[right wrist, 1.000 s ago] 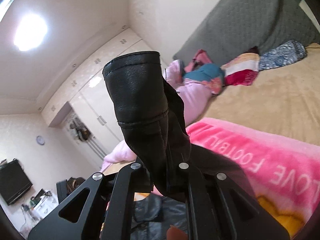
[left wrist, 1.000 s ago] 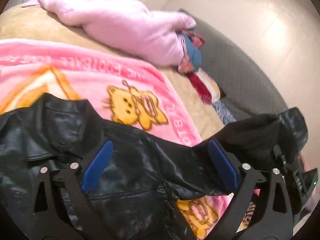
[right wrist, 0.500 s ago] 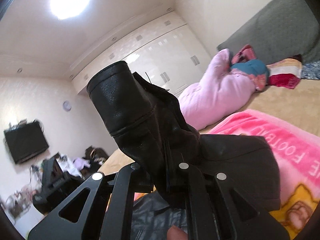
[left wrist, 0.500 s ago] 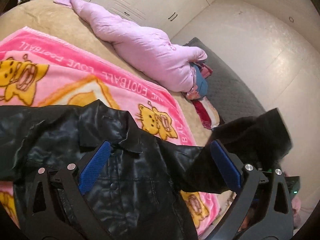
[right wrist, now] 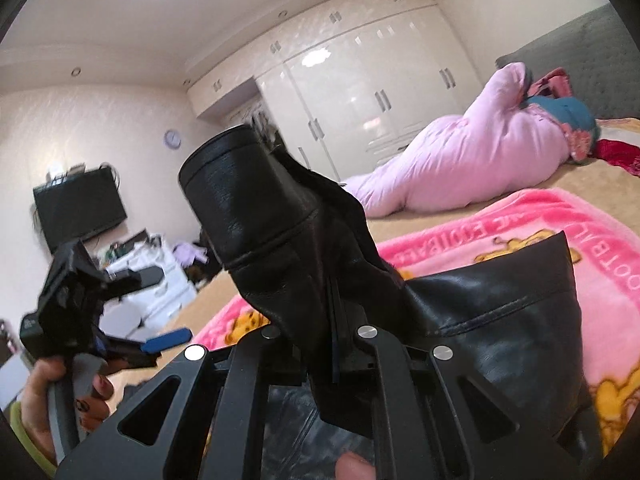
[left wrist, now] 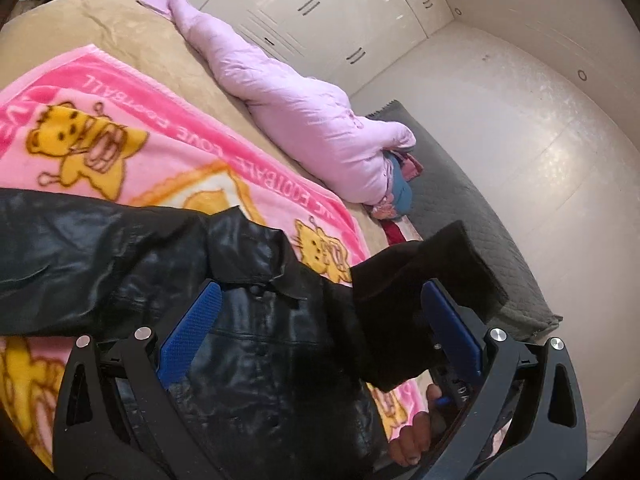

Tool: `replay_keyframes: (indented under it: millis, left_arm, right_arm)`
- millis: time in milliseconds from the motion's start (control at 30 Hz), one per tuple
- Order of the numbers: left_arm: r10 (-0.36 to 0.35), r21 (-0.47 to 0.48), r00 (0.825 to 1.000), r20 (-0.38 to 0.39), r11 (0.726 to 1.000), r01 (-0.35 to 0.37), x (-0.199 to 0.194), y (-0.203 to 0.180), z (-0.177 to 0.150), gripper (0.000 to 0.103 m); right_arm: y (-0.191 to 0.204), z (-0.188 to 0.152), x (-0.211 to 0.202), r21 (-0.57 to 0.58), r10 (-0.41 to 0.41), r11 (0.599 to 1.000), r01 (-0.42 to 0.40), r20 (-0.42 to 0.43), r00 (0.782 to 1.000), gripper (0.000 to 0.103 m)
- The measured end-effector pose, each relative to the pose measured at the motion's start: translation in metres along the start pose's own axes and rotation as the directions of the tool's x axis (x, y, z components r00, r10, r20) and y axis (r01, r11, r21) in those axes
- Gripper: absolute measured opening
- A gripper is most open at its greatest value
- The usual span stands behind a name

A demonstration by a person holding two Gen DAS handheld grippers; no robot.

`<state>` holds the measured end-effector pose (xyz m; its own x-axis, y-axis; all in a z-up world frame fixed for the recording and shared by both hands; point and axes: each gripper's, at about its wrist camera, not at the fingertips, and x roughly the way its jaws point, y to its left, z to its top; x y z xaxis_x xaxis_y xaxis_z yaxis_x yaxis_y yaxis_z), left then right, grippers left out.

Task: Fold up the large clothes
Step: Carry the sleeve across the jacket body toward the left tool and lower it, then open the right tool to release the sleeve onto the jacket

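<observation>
A black leather jacket [left wrist: 120,264] lies front up on a pink cartoon blanket [left wrist: 132,120] on the bed. My left gripper [left wrist: 320,328] is open above the jacket's chest, holding nothing; it also shows at the left of the right wrist view [right wrist: 132,332]. My right gripper [right wrist: 334,344] is shut on the jacket's sleeve cuff [right wrist: 248,200] and holds it lifted above the jacket. The raised sleeve [left wrist: 424,292] crosses in front of my left gripper's right finger.
A pink quilted coat [left wrist: 304,120] and a heap of colourful clothes [left wrist: 400,192] lie at the far side of the tan bed [left wrist: 100,28]. A grey headboard [left wrist: 472,216] stands to the right. White wardrobes [right wrist: 372,80] and a wall TV [right wrist: 76,208] stand beyond.
My right gripper has carried the sleeve cuff leftward over the jacket body. My left gripper has turned, and more of the jacket and blanket is in view.
</observation>
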<state>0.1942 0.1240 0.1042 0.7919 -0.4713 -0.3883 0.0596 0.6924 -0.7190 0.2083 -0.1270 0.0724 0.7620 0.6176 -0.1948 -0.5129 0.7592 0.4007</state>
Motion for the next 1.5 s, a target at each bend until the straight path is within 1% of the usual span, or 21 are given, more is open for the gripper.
replay_keyframes:
  millis: [233,333,433,467,500,533,567,600,633,700,733,833,900,1033,1100,1200,1300,1333,1367,1433,1500]
  left_arm:
    - [0.004,-0.055,1.000,-0.002,0.998,-0.004,-0.012,0.032,-0.012,0.093]
    - [0.038,-0.054,0.999,-0.005,0.998,-0.038,-0.014,0.045,-0.020,0.093]
    - [0.058,-0.082,0.998,-0.011,0.995,-0.059,-0.015,0.059,-0.028,0.093]
    - [0.065,-0.093,0.998,-0.018,0.993,-0.067,-0.014,0.064,-0.031,0.093]
    - [0.074,-0.098,0.997,-0.027,0.992,-0.076,-0.012,0.068,-0.034,0.093]
    - [0.082,-0.100,0.996,-0.029,0.991,-0.084,-0.012,0.071,-0.035,0.093]
    - [0.090,-0.101,0.995,-0.034,0.990,-0.093,-0.012,0.074,-0.038,0.093]
    - [0.093,-0.102,0.995,-0.041,0.990,-0.097,-0.011,0.077,-0.041,0.093]
    - [0.092,-0.108,0.995,-0.048,0.989,-0.097,-0.010,0.080,-0.044,0.093]
    - [0.095,-0.122,0.994,-0.057,0.987,-0.101,-0.007,0.085,-0.050,0.093]
    - [0.098,-0.126,0.993,-0.066,0.986,-0.106,-0.005,0.088,-0.053,0.093]
    - [0.094,-0.147,0.990,-0.103,0.983,-0.109,-0.001,0.099,-0.063,0.093]
    - [0.078,-0.178,0.992,-0.104,0.979,-0.095,-0.004,0.110,-0.068,0.093]
    - [0.089,-0.208,0.991,-0.095,0.972,-0.108,-0.009,0.124,-0.073,0.093]
    - [0.089,-0.211,0.990,-0.109,0.971,-0.110,-0.007,0.127,-0.076,0.093]
    - [0.107,-0.196,0.983,-0.151,0.971,-0.136,0.002,0.129,-0.083,0.093]
    - [0.113,-0.190,0.971,-0.210,0.970,-0.154,0.021,0.132,-0.094,0.093]
    - [0.121,-0.180,0.968,-0.222,0.970,-0.163,0.026,0.131,-0.096,0.094]
    - [0.164,-0.140,0.959,-0.231,0.970,-0.200,0.032,0.128,-0.097,0.094]
    - [0.232,-0.073,0.946,-0.229,0.964,-0.254,0.041,0.121,-0.100,0.093]
    - [0.262,-0.039,0.943,-0.204,0.961,-0.275,0.044,0.116,-0.100,0.093]
  right_arm:
    - [0.022,-0.037,0.038,-0.068,-0.009,0.998,-0.001,-0.150,0.989,0.010]
    - [0.030,-0.057,0.054,-0.105,-0.015,0.994,-0.010,-0.236,0.972,0.010]
    - [0.034,-0.077,0.068,-0.119,-0.024,0.993,-0.014,-0.318,0.948,0.012]
    - [0.034,-0.083,0.072,-0.111,-0.022,0.994,-0.018,-0.348,0.937,0.019]
    - [0.034,-0.088,0.075,-0.101,-0.011,0.994,-0.029,-0.376,0.927,0.036]
    - [0.034,-0.092,0.077,-0.094,-0.002,0.995,-0.038,-0.394,0.919,0.047]
    - [0.035,-0.095,0.078,-0.082,0.010,0.995,-0.048,-0.418,0.908,0.067]
    - [0.035,-0.095,0.079,-0.071,0.024,0.996,-0.061,-0.434,0.901,0.073]
    - [0.036,-0.095,0.079,-0.065,0.037,0.995,-0.074,-0.450,0.892,0.074]
    - [0.036,-0.093,0.078,-0.043,0.071,0.994,-0.104,-0.472,0.879,0.081]
    - [0.032,-0.090,0.078,-0.034,0.078,0.994,-0.107,-0.470,0.879,0.087]
    - [0.022,-0.074,0.066,0.023,0.145,0.988,-0.151,-0.449,0.882,0.097]
    - [0.019,-0.064,0.061,0.035,0.190,0.980,-0.196,-0.457,0.869,0.098]
    - [0.015,-0.049,0.047,0.011,0.237,0.966,-0.258,-0.436,0.868,0.099]
    - [0.003,-0.040,0.043,0.012,0.182,0.981,-0.194,-0.412,0.893,0.099]
    - [-0.038,-0.025,0.035,0.091,0.095,0.994,-0.066,-0.358,0.929,0.099]
    - [-0.093,-0.010,0.020,0.192,-0.030,0.977,0.096,-0.318,0.948,0.099]
    - [-0.108,-0.006,0.016,0.212,-0.061,0.968,0.132,-0.309,0.949,0.099]
    - [-0.128,-0.002,0.010,0.238,-0.111,0.953,0.186,-0.297,0.948,0.099]
    - [-0.165,0.003,0.002,0.279,-0.200,0.916,0.289,-0.307,0.930,0.099]
    - [-0.189,0.000,0.001,0.303,-0.229,0.892,0.336,-0.339,0.913,0.099]
